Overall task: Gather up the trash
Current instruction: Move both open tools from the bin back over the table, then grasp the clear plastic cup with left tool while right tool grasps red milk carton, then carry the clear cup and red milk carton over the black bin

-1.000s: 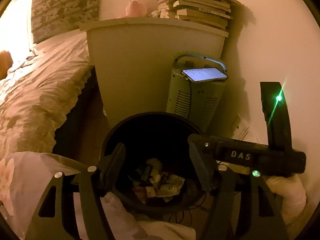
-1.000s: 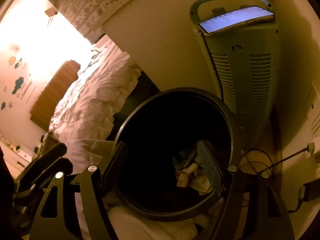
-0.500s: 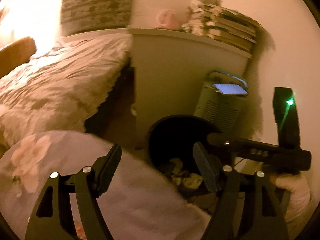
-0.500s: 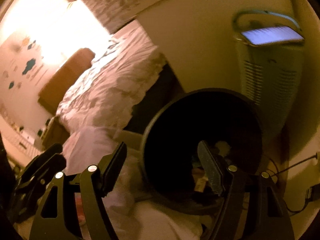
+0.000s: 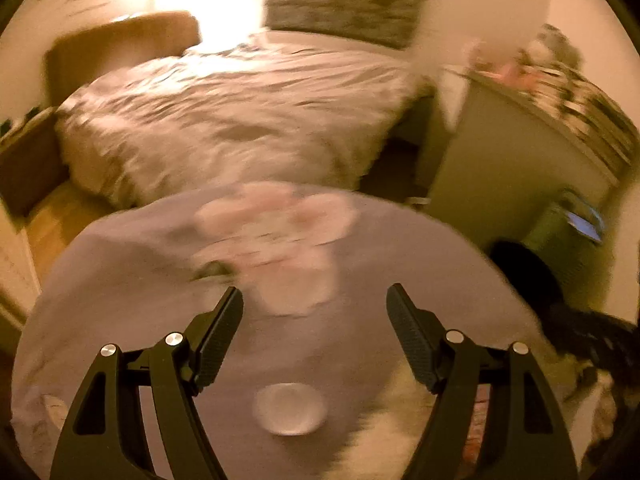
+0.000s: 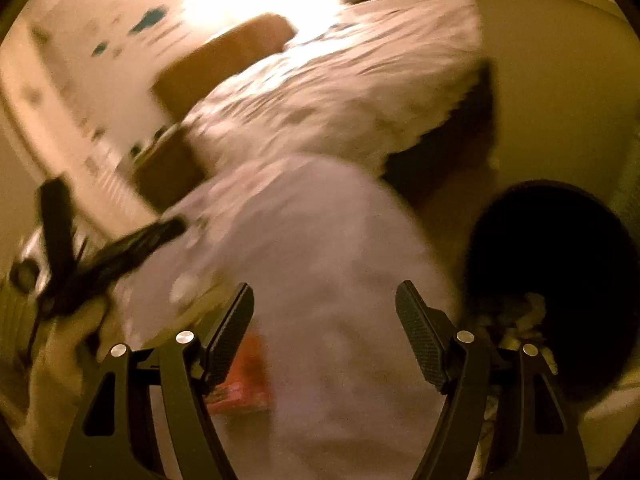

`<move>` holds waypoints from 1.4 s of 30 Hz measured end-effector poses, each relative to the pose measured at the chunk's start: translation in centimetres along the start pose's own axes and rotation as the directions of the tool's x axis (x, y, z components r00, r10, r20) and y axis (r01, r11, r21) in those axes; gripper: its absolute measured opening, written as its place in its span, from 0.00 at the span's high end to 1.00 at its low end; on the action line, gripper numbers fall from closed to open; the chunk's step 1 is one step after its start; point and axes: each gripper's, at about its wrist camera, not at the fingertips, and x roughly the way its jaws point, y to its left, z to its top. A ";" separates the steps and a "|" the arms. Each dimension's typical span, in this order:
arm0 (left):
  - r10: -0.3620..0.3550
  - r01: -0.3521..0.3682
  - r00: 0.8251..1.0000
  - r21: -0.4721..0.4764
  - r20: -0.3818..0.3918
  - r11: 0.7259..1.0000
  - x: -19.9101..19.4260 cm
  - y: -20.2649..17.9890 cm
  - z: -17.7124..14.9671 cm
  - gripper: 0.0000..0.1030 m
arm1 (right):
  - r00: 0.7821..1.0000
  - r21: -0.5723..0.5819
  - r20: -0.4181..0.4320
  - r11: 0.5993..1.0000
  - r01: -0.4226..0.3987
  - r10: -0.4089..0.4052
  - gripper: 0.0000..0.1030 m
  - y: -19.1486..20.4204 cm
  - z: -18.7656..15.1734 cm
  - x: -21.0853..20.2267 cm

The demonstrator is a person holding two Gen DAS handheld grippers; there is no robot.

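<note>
Left wrist view: I see my left claw (image 5: 314, 320) spread wide with nothing between its fingers, hanging over a lilac cloth with a pale flower print (image 5: 280, 240). Just below the gap a small white round thing (image 5: 290, 409) lies on that cloth; blur keeps me from telling what it is. Beyond the cloth is the rumpled bed (image 5: 240, 112), and off to the right the dark bin (image 5: 524, 268) shows at the foot of a pale cabinet (image 5: 508, 160) with books (image 5: 580, 96) stacked on top.

In the right wrist view my right claw (image 6: 325, 320) is likewise released and empty. A red-orange wrapper (image 6: 244, 384) lies on the lilac cloth (image 6: 320, 240) just inside its left finger. The bin (image 6: 568, 256) sits to the right, with crumpled trash (image 6: 520, 316) visible inside behind the right finger. At far left the other claw (image 6: 100, 256) appears as a dark, smeared shape.
</note>
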 end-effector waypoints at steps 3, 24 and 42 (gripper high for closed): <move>0.043 -0.044 0.999 -0.040 -0.033 0.998 1.3 3.1 -0.1 0.29 | 0.998 -0.079 -0.062 0.997 -0.027 0.022 0.29 3.1 -0.7 1.5; 0.064 -0.065 0.994 -0.008 -0.093 0.998 5.8 6.6 0.0 0.61 | 0.983 -0.237 -0.168 0.971 0.032 -0.073 0.48 7.2 -3.1 5.3; -0.234 0.223 0.972 0.186 0.035 0.957 -1.6 -11.1 1.5 0.60 | 0.979 0.106 0.189 0.993 0.054 -0.074 0.48 -2.8 2.0 -5.0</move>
